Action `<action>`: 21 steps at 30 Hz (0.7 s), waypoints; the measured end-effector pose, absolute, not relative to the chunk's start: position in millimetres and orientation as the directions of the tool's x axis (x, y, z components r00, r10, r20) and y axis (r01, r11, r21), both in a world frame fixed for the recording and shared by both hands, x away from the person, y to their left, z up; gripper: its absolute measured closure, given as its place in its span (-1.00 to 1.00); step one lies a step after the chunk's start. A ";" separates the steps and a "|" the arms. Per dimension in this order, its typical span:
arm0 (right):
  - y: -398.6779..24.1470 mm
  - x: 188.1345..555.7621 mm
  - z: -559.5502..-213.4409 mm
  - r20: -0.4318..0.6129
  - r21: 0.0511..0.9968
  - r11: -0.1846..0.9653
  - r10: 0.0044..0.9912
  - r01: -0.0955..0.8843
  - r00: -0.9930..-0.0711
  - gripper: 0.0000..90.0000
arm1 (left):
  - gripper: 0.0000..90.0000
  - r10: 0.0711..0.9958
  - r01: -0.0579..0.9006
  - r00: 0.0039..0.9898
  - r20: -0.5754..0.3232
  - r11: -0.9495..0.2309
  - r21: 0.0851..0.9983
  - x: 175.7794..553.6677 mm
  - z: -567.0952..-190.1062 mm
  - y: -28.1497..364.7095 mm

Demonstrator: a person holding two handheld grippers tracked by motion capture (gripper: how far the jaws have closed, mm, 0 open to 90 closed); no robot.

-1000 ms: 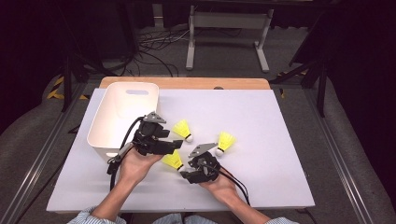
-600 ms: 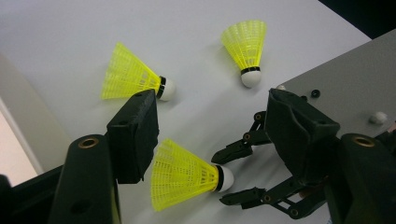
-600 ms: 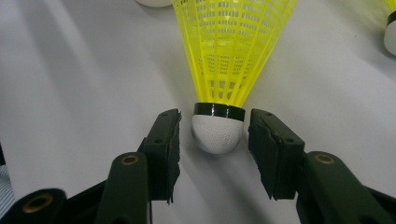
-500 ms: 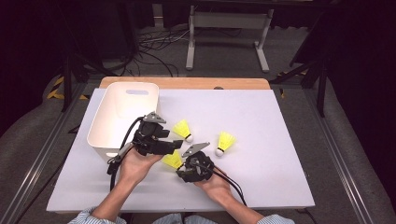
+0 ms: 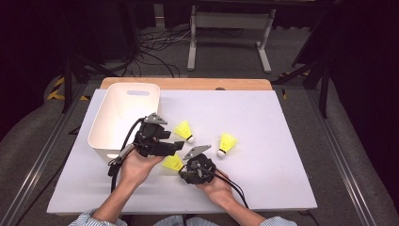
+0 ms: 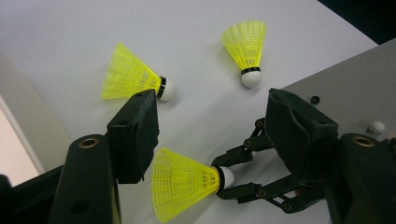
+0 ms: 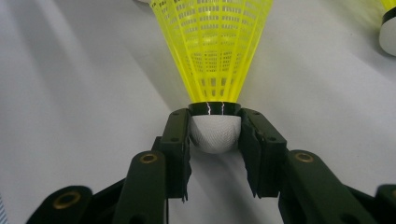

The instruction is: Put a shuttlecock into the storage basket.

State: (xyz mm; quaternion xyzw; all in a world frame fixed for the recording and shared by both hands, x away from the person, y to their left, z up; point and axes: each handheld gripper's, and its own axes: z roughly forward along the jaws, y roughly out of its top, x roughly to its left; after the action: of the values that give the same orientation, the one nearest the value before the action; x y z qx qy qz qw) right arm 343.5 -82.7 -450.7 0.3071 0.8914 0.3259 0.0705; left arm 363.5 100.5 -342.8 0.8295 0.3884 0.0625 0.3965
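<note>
Three yellow shuttlecocks with white cork heads lie on the white table. My right gripper (image 7: 215, 135) is shut on the cork of the nearest shuttlecock (image 7: 215, 56), whose skirt points away from it; its jaws have just been closing on that cork. In the high view this shuttlecock (image 5: 172, 163) lies between the two hands, with the right gripper (image 5: 184, 168) at its right. My left gripper (image 6: 215, 135) hangs open just above its skirt (image 6: 187, 186), touching nothing. Two more shuttlecocks lie beyond, one (image 5: 183, 130) beside the left gripper (image 5: 176, 145) and one (image 5: 227, 143) farther right.
A white plastic bin (image 5: 107, 123) stands at the left, right behind the left hand. The white table sheet (image 5: 282, 141) spreads to the right and front, and a wooden table edge (image 5: 188, 84) runs along the back. Cables trail from both grippers toward the front.
The right gripper has edged slightly left onto the near shuttlecock's cork. The left gripper and the other two shuttlecocks have stayed where they were.
</note>
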 end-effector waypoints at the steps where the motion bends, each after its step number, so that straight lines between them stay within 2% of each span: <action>1: -82.7 343.5 -450.7 0.075 0.624 0.599 0.593 0.502 -0.801 0.43 | -0.21 0.694 0.595 0.691 -0.204 -0.384 0.706 363.5 -342.8 100.5; 21: -121.9 331.7 -438.1 0.040 0.608 0.620 0.600 0.496 -0.799 0.44 | -0.18 0.682 0.580 0.707 -0.185 -0.410 0.704 358.1 -342.5 91.1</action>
State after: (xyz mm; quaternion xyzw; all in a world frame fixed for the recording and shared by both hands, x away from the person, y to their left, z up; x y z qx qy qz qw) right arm 331.7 -121.9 -438.1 0.3056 0.8961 0.3109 0.0835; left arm 358.1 91.1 -342.5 0.8371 0.3769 0.0654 0.3910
